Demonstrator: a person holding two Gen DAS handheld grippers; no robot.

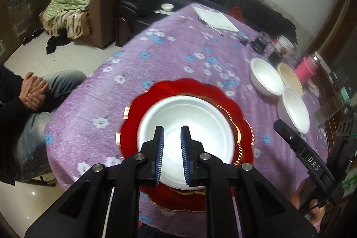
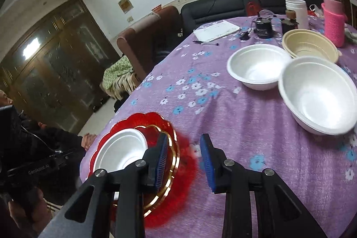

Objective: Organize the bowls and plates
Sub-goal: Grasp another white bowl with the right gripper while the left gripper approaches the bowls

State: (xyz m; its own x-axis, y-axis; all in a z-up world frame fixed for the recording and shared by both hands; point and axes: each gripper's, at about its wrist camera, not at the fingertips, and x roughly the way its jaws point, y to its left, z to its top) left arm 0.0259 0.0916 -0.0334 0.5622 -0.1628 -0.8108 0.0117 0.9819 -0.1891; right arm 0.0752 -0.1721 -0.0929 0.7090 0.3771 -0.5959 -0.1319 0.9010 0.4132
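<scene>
Left wrist view, your left gripper [image 1: 172, 137]: released, jaws parted and holding nothing; you hover it right over the white bowl [image 1: 186, 144] that sits inside the red plate [image 1: 178, 90]
Left wrist view, plate stack: the red plate lies near the near edge of the table [image 1: 133, 73], toward its left corner, with a gold-trimmed plate rim showing between it and the bowl
Left wrist view, loose bowls: two white bowls [image 1: 266, 76] [image 1: 295, 109] and a beige bowl [image 1: 290, 78] cluster touching one another by the table's right edge
Left wrist view, your right gripper: only its black body shows at lower right, so you cannot tell its state from here

Right wrist view, your right gripper [image 2: 184, 158]: released, jaws apart and empty, poised above the right rim of the red plate [image 2: 178, 200]
Right wrist view, task things: bowl nested in plate [image 2: 121, 151] near the near-left corner; nearer white bowl [image 2: 316, 95], farther white bowl [image 2: 256, 69] and beige bowl [image 2: 310, 46] toward the right edge, rims touching
Right wrist view, far end: notepad [image 2: 215, 31], pen, pink bottle [image 2: 333, 21], white cups

Progress, as you may judge: one bowl gathered onto the plates; three bowls not yet stacked, so well short of done
</scene>
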